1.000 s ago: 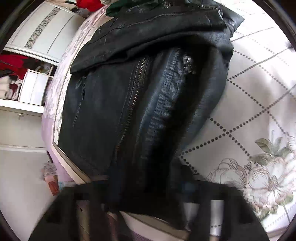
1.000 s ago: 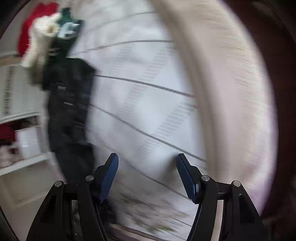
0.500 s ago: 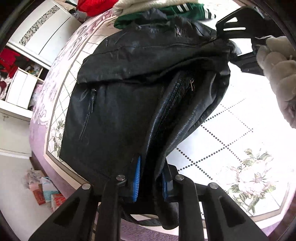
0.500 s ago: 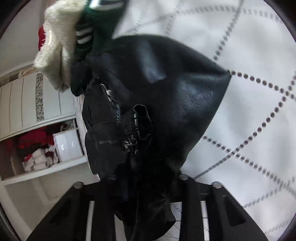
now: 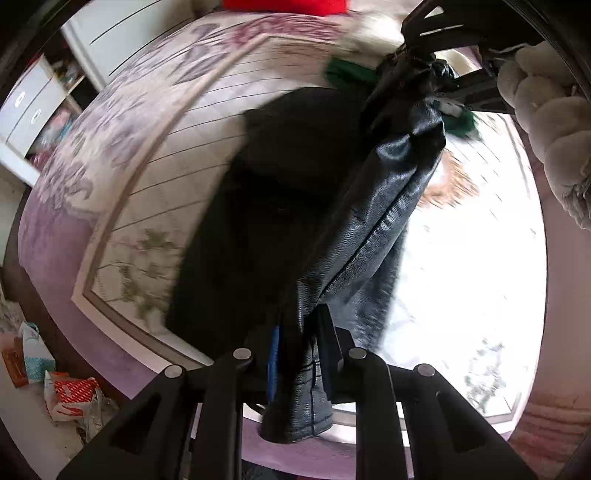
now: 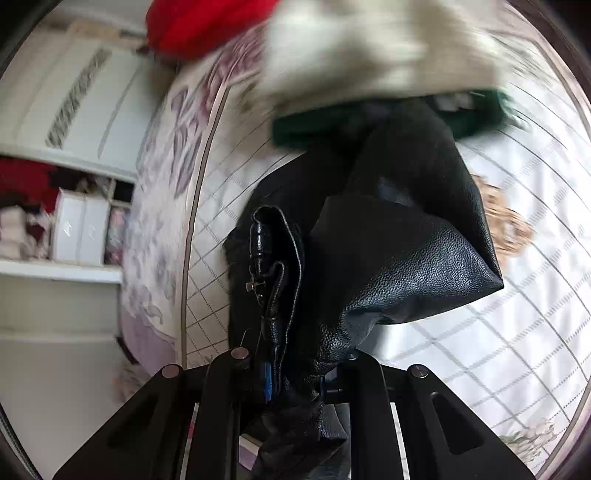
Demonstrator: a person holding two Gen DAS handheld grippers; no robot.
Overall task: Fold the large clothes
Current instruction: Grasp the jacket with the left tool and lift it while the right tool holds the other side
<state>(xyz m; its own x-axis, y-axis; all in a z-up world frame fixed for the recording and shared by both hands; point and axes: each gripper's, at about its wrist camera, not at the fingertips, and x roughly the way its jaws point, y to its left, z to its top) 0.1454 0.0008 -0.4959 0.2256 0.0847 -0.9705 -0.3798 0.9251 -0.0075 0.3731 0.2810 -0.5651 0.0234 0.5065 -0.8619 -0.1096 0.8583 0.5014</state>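
A black leather jacket hangs lifted off the bed, stretched between both grippers. My left gripper is shut on one edge of it. My right gripper is shut on another bunched edge of the jacket, with a zipper fold beside it. In the left wrist view the right gripper shows at the top right, pinching the jacket's far end, with the person's fleece sleeve behind it.
The bed has a white quilted cover with a floral purple border. Green, cream and red clothes lie at the bed's far end. White shelves and boxes stand left. Bags lie on the floor.
Both grippers have raised the jacket off the bed; it now hangs stretched between them instead of lying spread out. The right gripper went from open to shut on the jacket.
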